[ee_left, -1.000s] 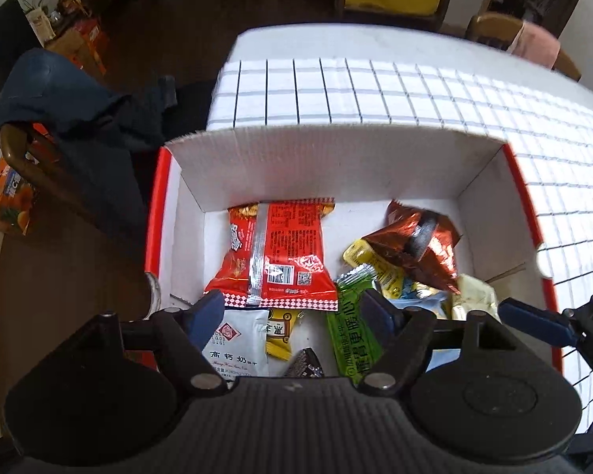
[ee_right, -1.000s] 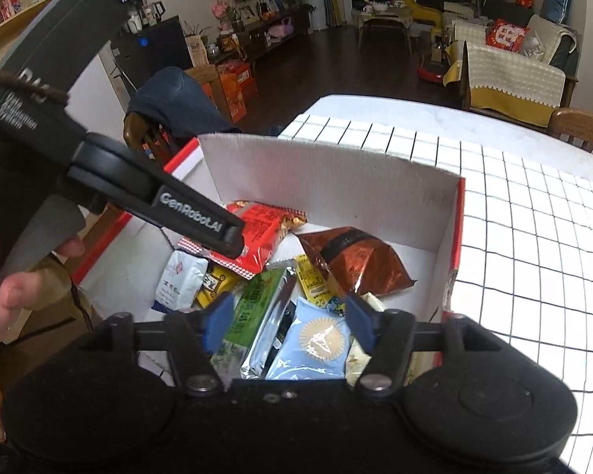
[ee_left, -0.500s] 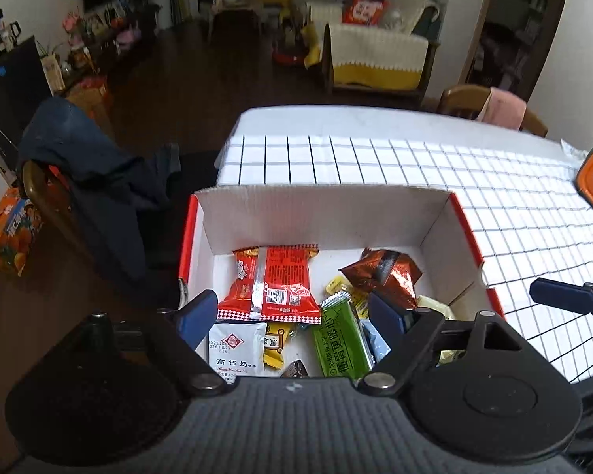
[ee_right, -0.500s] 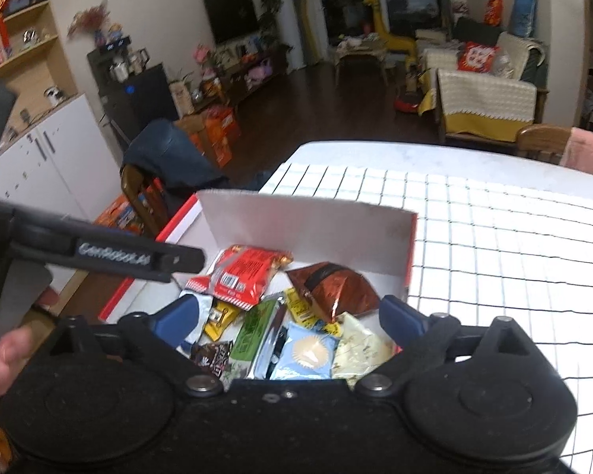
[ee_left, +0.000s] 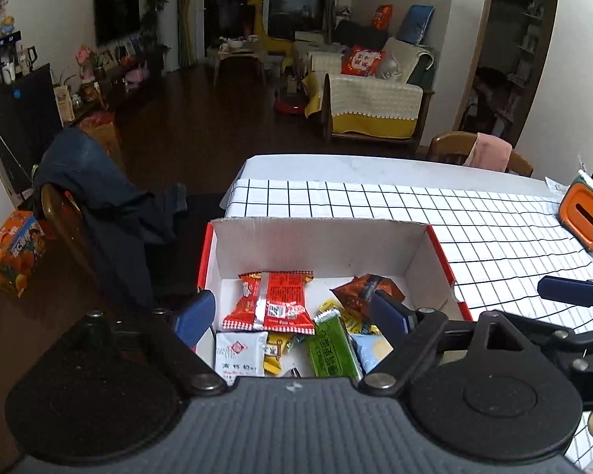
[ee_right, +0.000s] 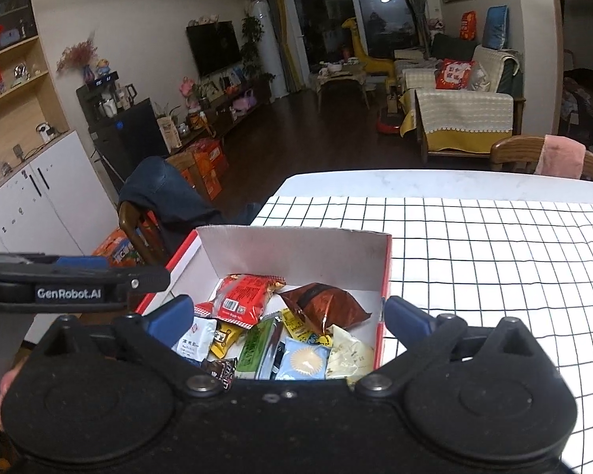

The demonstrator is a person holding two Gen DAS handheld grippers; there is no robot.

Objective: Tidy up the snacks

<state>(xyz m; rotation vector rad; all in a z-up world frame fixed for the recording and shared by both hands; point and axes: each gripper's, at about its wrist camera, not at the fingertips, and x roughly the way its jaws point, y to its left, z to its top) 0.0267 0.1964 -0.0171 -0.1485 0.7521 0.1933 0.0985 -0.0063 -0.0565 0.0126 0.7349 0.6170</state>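
Left wrist view: one cardboard box, red outside and white inside, sits at the near left corner of a table under a white cloth with a black grid. Left gripper hangs above the box's near edge, jaws spread wide and holding nothing; they have just been opening a little further. Between its blue fingertips the snacks show below.

Snacks counted in this view: one red packet toward the far left of the box floor, one brown foil packet to its right, one white packet nearest on the left, one green packet near the middle, yellow wrappers partly buried, number unclear, and one pale blue packet mostly hidden.

Right wrist view: right gripper is likewise above the box, jaws released at full spread after just opening, nothing between them. Same pile seen here: red packet, brown packet, green packet, pale blue packet with a sun mark, white packet, plus one cream packet against the right wall and one dark wrapper at the near edge.

Two wooden chairs: one left of the table with a dark jacket draped over it, one at the far side carrying a pink cloth. One orange container stands on the table at far right.
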